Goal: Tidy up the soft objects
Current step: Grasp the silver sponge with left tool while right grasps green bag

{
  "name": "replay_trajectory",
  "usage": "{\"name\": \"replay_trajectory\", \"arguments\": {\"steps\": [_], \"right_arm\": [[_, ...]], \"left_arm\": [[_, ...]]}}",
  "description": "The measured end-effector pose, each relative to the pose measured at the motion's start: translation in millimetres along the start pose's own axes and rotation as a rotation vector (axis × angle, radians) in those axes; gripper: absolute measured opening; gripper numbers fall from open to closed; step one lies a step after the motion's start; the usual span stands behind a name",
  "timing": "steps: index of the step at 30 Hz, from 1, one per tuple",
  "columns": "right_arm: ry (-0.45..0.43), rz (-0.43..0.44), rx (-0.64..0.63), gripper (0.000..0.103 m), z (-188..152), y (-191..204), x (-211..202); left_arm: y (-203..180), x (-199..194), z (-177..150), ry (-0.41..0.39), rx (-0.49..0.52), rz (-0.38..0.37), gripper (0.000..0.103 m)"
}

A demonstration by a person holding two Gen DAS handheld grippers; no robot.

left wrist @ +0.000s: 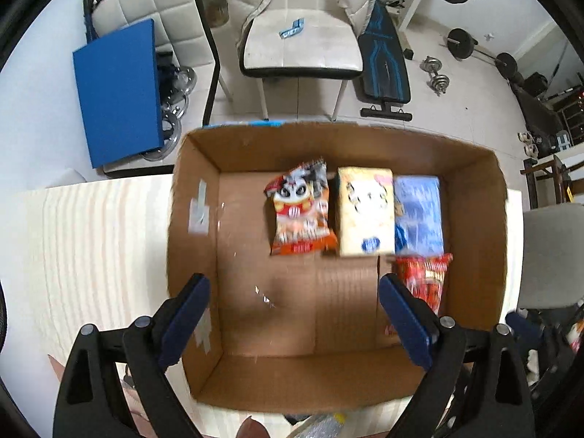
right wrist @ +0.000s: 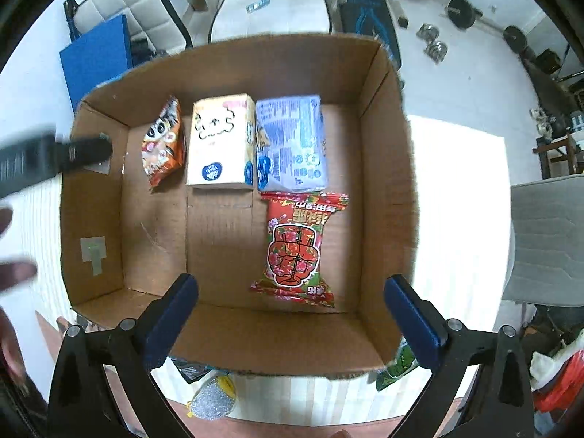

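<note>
An open cardboard box stands on a pale table. Along its far side lie an orange cartoon snack bag, a cream tissue pack and a pale blue tissue pack. A red flowered packet lies in front of the blue pack. My left gripper is open and empty above the box's near left part. My right gripper is open and empty above the box's near wall. The left gripper's blurred arm shows in the right wrist view.
Below the box's near edge lie a silver scouring pad, a dark packet and a green packet. A white chair, a blue board, a weight bench and dumbbells stand beyond the table.
</note>
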State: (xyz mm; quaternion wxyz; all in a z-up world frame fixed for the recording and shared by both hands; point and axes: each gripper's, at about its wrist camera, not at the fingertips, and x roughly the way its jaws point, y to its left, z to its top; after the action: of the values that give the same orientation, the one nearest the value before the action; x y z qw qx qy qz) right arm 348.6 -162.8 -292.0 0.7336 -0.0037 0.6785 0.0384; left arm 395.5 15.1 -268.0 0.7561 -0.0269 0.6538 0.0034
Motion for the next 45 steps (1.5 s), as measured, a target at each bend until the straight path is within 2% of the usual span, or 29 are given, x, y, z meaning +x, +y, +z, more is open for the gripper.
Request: {"name": "replay_trajectory", "arguments": {"steps": [7, 14, 23, 26, 29, 32, 35, 37, 39, 43, 45], "right_arm": [[-0.055, -0.004, -0.023, 0.103, -27.1, 5.2, -29.3], [-0.124, -0.002, -0.055, 0.103, -60.9, 6.0, -65.8], [-0.211, 0.058, -0.068, 0.103, -99.4, 1.1, -119.5], [-0.227, 0.097, -0.069, 0.103, -114.7, -7.4, -128.1], [-0.209, 0.13, -0.07, 0.103, -135.7, -24.3, -123.8], [-0.136, 0.101, -0.08, 0.103, -157.7, -45.8, -100.3], [-0.051, 0.044, -0.078, 0.103, -176.6, -73.1, -62.0], [0.001, 0.035, -0.071, 0.103, -183.8, -88.9, -39.0], [0.043, 0.037, -0.053, 0.103, -188.0, -105.0, -17.4], [0.052, 0.002, -0.051, 0.103, -179.6, -124.5, 16.2], [0.059, -0.012, -0.067, 0.103, -169.2, -129.2, 33.8]], "left_arm": [[-4.5, -44.1, -47.4, -0.107, 0.012, 0.016, 0.095], [-11.6, -85.4, -79.3, -0.188, 0.019, 0.02, 0.095], [-19.1, -133.4, -114.7, -0.267, 0.016, 0.021, 0.095], [-21.0, -142.7, -138.0, -0.303, 0.027, 0.06, 0.095], [-24.5, -136.5, -168.6, -0.328, 0.087, 0.111, 0.095], [-32.1, -104.0, -196.6, -0.271, 0.166, 0.15, 0.095], [-39.1, -53.5, -218.6, -0.144, 0.23, 0.13, 0.095], [-44.4, -13.2, -231.0, -0.041, 0.26, 0.096, 0.095], [-50.2, 22.8, -241.9, 0.04, 0.279, 0.095, 0.094], [-56.7, 86.7, -255.8, 0.175, 0.278, 0.079, 0.086], [-57.3, 108.3, -262.8, 0.217, 0.262, 0.073, 0.086]]}}
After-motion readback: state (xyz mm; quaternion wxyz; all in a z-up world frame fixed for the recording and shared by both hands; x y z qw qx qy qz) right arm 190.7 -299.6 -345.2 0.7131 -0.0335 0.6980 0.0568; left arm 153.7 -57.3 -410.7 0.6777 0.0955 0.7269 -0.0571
